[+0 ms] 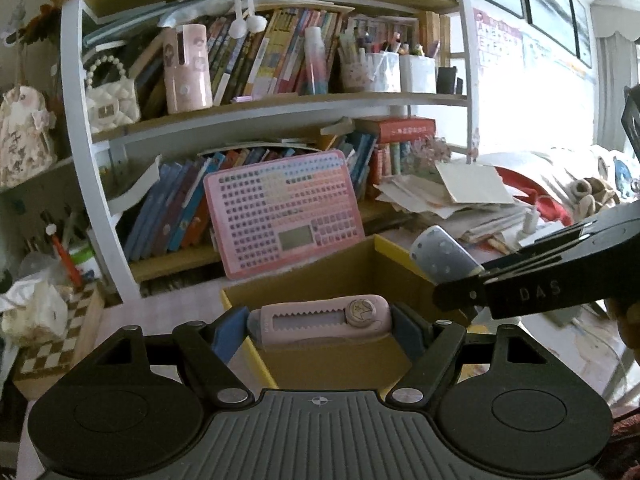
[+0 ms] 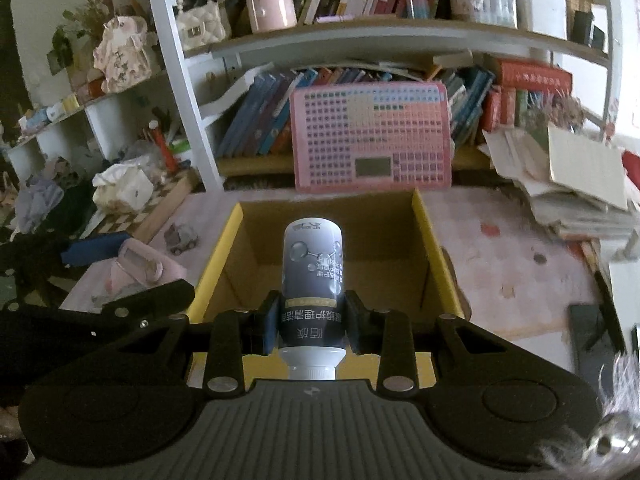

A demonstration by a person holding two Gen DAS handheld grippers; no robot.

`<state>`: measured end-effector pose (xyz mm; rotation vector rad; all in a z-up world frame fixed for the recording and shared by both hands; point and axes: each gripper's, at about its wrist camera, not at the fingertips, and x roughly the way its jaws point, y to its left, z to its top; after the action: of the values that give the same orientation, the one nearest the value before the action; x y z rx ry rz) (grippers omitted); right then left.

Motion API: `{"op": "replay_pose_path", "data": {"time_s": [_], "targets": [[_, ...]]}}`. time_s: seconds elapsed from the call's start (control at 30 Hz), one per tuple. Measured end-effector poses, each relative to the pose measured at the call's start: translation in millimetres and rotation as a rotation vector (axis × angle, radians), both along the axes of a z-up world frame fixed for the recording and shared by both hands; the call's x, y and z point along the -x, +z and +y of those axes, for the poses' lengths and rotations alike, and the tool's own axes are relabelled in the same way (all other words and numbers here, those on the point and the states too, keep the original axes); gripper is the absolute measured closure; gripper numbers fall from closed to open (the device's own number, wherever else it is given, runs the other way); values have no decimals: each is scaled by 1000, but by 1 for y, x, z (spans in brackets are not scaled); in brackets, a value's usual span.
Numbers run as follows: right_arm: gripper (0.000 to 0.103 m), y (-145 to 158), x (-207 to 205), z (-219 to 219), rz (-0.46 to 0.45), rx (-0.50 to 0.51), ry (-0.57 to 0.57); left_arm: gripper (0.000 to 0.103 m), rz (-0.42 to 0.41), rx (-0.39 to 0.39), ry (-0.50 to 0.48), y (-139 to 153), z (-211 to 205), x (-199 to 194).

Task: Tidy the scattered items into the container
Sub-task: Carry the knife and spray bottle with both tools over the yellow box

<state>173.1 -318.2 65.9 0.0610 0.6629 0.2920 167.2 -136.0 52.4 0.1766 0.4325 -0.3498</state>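
My left gripper [image 1: 320, 322] is shut on a pink utility knife [image 1: 320, 318], held crosswise over the near left edge of the open yellow-rimmed cardboard box [image 1: 362, 364]. My right gripper [image 2: 311, 320] is shut on a grey-blue bottle [image 2: 312, 264] with a white cap toward the camera, held over the near rim of the same box [image 2: 436, 248]. In the left wrist view the right gripper [image 1: 460, 276] and the bottle [image 1: 440, 256] hang over the box's right side. In the right wrist view the left gripper with the knife [image 2: 136, 264] is at the box's left.
A pink keyboard-like board [image 2: 370, 136] leans on the bookshelf behind the box. A small toy car [image 2: 182, 238], a checkered box [image 2: 160, 200] with tissues and a stack of papers [image 2: 568, 184] lie on the pink desk around it.
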Motion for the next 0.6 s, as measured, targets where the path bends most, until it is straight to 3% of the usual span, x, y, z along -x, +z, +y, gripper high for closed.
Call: {"op": "replay_pose_path", "data": {"time_s": [0.37,0.6], "targets": [[72,-15,-77,-15,-28,84,52,25,-6,-47,22,-6,-35,-53],[72,-67,-121,-2,113,204,145,25,124,-142,-26,-49,-53,-78]]}}
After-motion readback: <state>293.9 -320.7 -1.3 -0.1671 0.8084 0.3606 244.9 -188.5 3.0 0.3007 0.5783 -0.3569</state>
